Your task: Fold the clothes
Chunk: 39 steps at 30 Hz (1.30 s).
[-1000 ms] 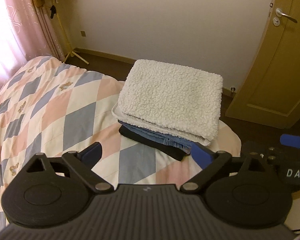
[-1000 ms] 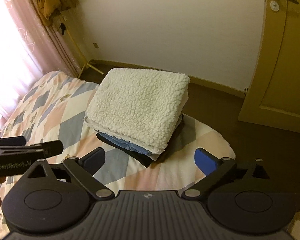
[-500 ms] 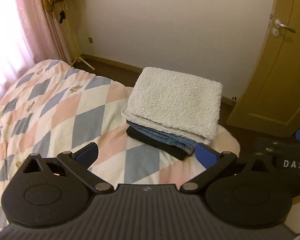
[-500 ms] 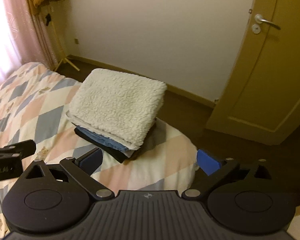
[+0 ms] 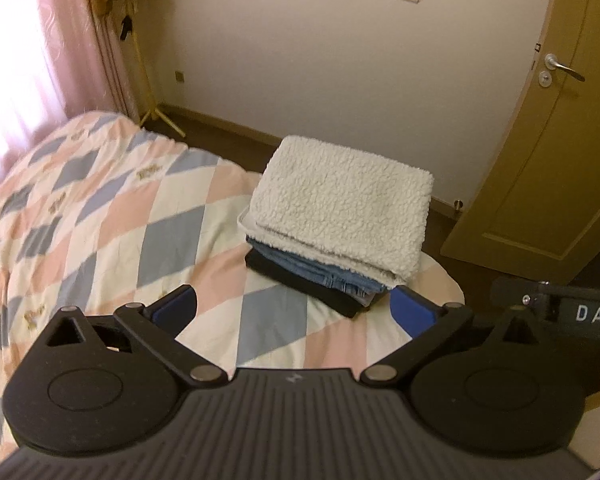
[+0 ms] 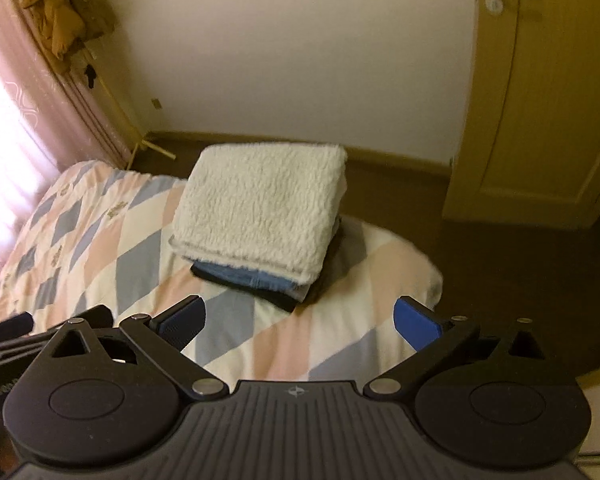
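Note:
A stack of folded clothes sits at the bed's far corner: a white fleece (image 5: 340, 204) on top, blue jeans (image 5: 324, 274) under it and a black garment (image 5: 300, 284) at the bottom. The stack also shows in the right wrist view, fleece (image 6: 260, 208) uppermost. My left gripper (image 5: 296, 312) is open and empty, held above the bed short of the stack. My right gripper (image 6: 300, 320) is open and empty, also short of the stack. The right gripper's body (image 5: 560, 308) shows at the left wrist view's right edge.
The bed carries a pink, blue and cream diamond-patterned quilt (image 5: 80, 216). A yellow-brown door (image 5: 548, 140) stands at the right, dark floor (image 6: 500, 264) beyond the bed corner. Pink curtains (image 6: 28, 92) and a coat stand with a brown jacket (image 6: 64, 24) are at the left.
Both grippers have drawn back and up from the stack, which now looks smaller and farther. The clothes have not moved. Both grippers stay open.

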### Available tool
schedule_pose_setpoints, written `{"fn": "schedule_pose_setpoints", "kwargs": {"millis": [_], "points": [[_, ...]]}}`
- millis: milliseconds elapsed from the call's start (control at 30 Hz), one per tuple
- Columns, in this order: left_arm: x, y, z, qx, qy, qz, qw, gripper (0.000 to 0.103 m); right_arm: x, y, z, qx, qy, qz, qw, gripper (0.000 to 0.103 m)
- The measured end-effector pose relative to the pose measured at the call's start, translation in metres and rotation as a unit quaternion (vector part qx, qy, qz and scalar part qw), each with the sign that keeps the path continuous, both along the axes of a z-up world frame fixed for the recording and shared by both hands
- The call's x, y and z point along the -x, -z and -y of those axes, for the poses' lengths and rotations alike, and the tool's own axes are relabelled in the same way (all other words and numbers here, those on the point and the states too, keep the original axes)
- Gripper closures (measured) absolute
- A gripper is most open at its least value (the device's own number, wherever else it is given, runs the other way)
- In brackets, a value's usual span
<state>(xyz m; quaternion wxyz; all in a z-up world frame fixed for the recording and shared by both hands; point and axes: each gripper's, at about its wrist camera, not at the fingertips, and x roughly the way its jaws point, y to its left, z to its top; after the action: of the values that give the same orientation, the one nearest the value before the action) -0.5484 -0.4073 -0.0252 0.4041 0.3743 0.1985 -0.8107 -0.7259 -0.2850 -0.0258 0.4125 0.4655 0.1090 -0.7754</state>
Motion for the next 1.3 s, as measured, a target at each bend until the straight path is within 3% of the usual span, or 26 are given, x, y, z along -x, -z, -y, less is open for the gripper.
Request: {"fn": "schedule_pose_setpoints", "kwargs": {"millis": [300,767,1300], "points": [[0.001,0.013,0.011,-0.015,-0.029,0.023,0.9992,0.001,-0.002,0.011,0.013,-0.026,-0.017,-0.010,0.999,0.000],[0.032,0.027,0.021,-0.025,-0.022,0.054,0.9980,0.001,0.020,0.028,0.029,-0.044,-0.029,-0.005,0.999,0.000],[0.072,0.019,0.026,-0.018,-0.049,0.058,0.9970,0.001,0.065,0.037,0.041,-0.052,-0.055,-0.001,0.997,0.000]]}}
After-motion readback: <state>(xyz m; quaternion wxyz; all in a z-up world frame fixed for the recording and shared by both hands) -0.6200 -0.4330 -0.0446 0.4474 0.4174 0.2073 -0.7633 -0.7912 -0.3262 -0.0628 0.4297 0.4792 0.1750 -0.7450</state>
